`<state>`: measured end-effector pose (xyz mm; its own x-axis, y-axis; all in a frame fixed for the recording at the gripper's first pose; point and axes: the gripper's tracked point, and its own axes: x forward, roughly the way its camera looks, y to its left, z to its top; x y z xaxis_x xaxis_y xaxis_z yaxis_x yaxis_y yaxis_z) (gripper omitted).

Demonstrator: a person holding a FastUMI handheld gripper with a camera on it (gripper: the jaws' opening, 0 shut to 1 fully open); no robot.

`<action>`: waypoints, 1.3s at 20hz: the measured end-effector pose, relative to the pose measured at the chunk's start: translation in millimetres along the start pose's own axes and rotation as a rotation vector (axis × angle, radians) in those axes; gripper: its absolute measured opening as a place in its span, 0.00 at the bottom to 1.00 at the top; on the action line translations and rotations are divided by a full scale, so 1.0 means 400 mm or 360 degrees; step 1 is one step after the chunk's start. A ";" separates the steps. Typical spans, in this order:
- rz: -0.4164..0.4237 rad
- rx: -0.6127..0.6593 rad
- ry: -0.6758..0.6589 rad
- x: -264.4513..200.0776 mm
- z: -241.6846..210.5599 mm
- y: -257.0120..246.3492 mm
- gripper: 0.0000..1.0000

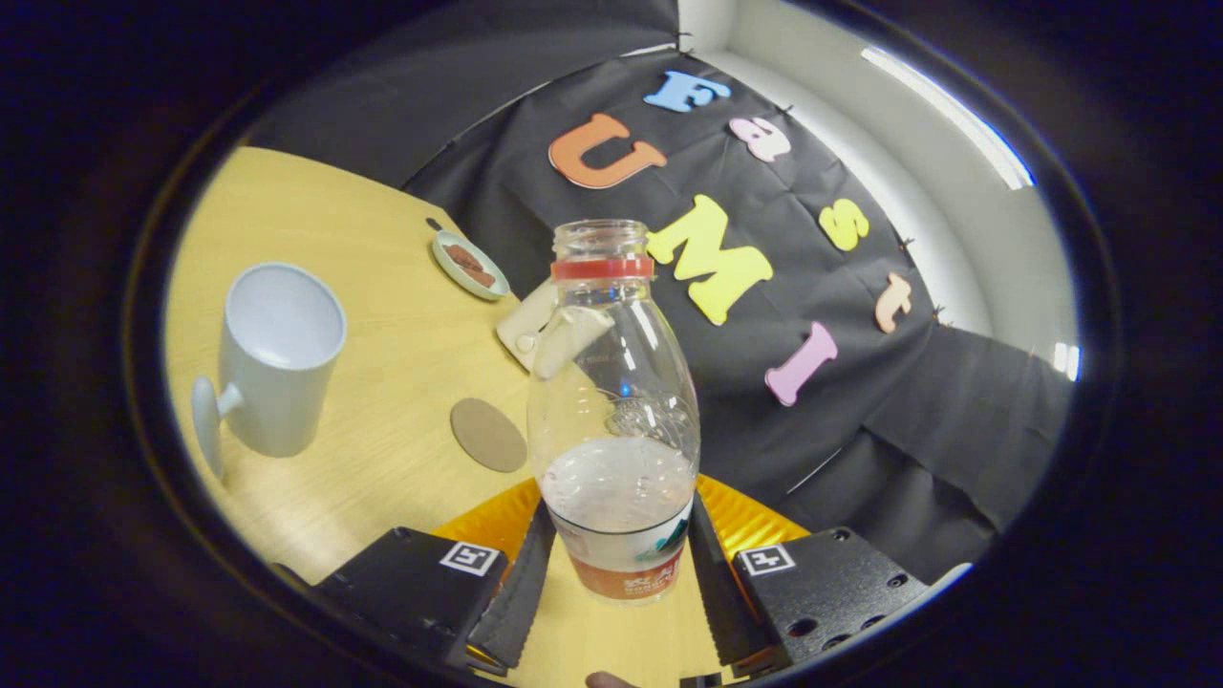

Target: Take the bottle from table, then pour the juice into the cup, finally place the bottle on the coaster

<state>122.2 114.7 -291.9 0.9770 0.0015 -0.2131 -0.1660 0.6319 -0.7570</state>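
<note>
Gripper [619, 573] is squeezing the open bottle [613, 401] low on its label, tilting beside the cup [277, 358], so juice is risking spilling onto the table [382, 287].

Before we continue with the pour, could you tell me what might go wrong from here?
1. The uncapped clear plastic bottle is gripped low by the gripper, so it may swing or slip when tipped.
2. The white ceramic cup stands well aside; juice could spill onto the wooden table.

The table [382, 287] carries a cup [277, 358], coaster [488, 435] and small dish [469, 265] (holding something brown).
</note>
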 end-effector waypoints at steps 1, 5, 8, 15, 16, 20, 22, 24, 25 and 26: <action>-0.0016 -0.0058 -0.0015 0.003 0.006 0.006 0.77; -0.0096 -0.0379 -0.0079 0.003 0.032 0.019 0.76; -0.0090 -0.0529 -0.0107 0.017 0.034 0.037 0.76; -0.0107 -0.0807 -0.0143 0.004 0.036 0.047 0.76; -0.0112 -0.0837 -0.0152 0.005 0.038 0.048 0.76; -0.0120 -0.0951 -0.0170 0.000 0.042 0.046 0.76; -0.0122 -0.0984 -0.0171 0.000 0.043 0.044 0.76; -0.0132 -0.1015 -0.0186 -0.003 0.050 0.042 0.76; -0.0138 -0.1029 -0.0194 -0.006 0.055 0.039 0.76; -0.0140 -0.1041 -0.0201 -0.007 0.059 0.037 0.76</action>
<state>120.2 142.3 -288.0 0.9921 0.0872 -0.0897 -0.0929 0.0342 -0.9951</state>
